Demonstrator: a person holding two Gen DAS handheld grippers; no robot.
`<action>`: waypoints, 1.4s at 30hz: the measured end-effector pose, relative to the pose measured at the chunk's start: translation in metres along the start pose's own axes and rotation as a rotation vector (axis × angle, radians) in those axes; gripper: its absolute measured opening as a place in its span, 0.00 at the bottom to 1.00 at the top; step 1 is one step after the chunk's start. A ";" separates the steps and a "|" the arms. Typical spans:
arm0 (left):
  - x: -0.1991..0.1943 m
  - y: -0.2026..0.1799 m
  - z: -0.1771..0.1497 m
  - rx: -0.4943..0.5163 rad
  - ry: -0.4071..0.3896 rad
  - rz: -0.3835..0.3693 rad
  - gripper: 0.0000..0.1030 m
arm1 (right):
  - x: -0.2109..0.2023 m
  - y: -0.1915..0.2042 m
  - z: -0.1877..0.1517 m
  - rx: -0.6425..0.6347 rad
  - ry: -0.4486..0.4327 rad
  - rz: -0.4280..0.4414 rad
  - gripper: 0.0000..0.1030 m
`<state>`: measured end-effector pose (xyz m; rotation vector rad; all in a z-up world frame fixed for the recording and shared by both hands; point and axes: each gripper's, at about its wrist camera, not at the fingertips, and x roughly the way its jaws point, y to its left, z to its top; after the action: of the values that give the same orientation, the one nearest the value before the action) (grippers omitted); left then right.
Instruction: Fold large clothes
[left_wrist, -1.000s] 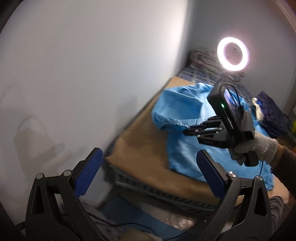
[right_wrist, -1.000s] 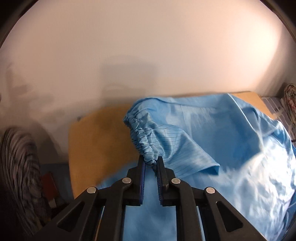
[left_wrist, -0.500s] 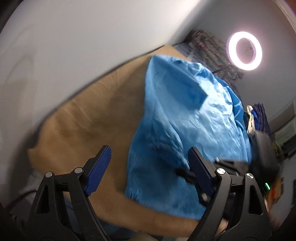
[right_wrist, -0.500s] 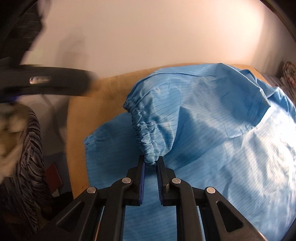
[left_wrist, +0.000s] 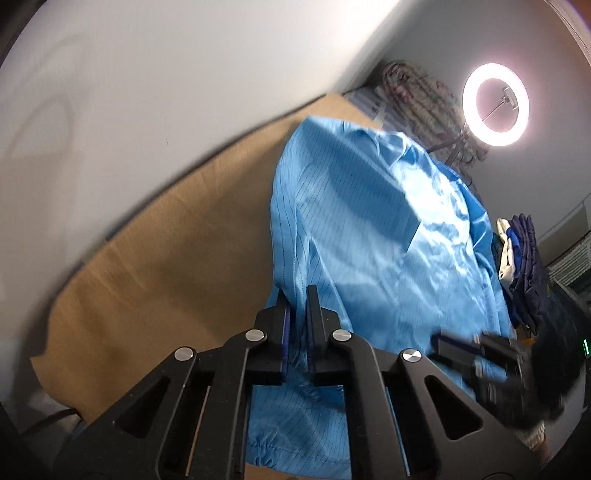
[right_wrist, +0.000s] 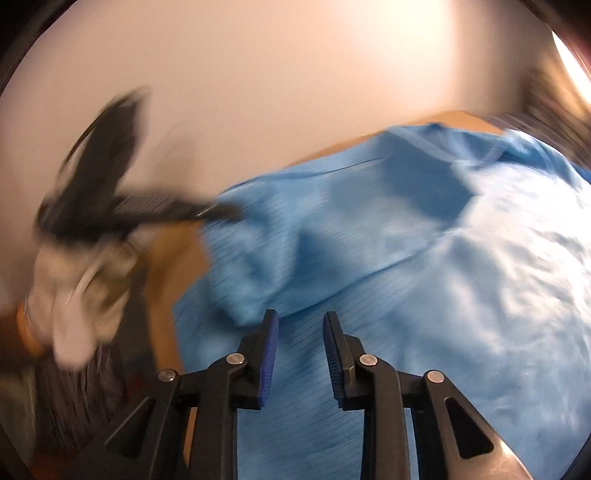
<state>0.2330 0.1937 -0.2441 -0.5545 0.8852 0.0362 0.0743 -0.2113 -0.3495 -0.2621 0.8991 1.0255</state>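
Cloth is what matters: the blue garment (left_wrist: 373, 236) lies spread on the brown table (left_wrist: 177, 266), its long axis running from the near edge toward the far corner by the ring light (left_wrist: 495, 104). The left gripper (left_wrist: 297, 314) has just closed, pinching the garment's edge beside the table's bare left part. The right gripper (right_wrist: 300, 343) has just been opening, jaws parted with nothing clamped, the folded sleeve (right_wrist: 280, 254) just ahead. Its view shows the gloved left hand (right_wrist: 85, 291), blurred; the left view shows a dark clothes pile (left_wrist: 524, 266) beyond.
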 end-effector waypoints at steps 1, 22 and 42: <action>-0.005 -0.001 0.002 0.009 -0.016 -0.001 0.04 | 0.002 -0.008 0.005 0.033 -0.008 -0.028 0.19; -0.066 -0.041 -0.006 0.356 -0.162 0.061 0.03 | 0.065 -0.057 0.091 0.354 -0.056 0.039 0.56; -0.077 -0.079 -0.059 0.573 -0.114 0.000 0.02 | 0.042 -0.065 0.151 0.496 -0.077 -0.007 0.00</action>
<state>0.1606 0.1130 -0.1813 -0.0162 0.7401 -0.1798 0.2153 -0.1319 -0.2999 0.1900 1.0492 0.7706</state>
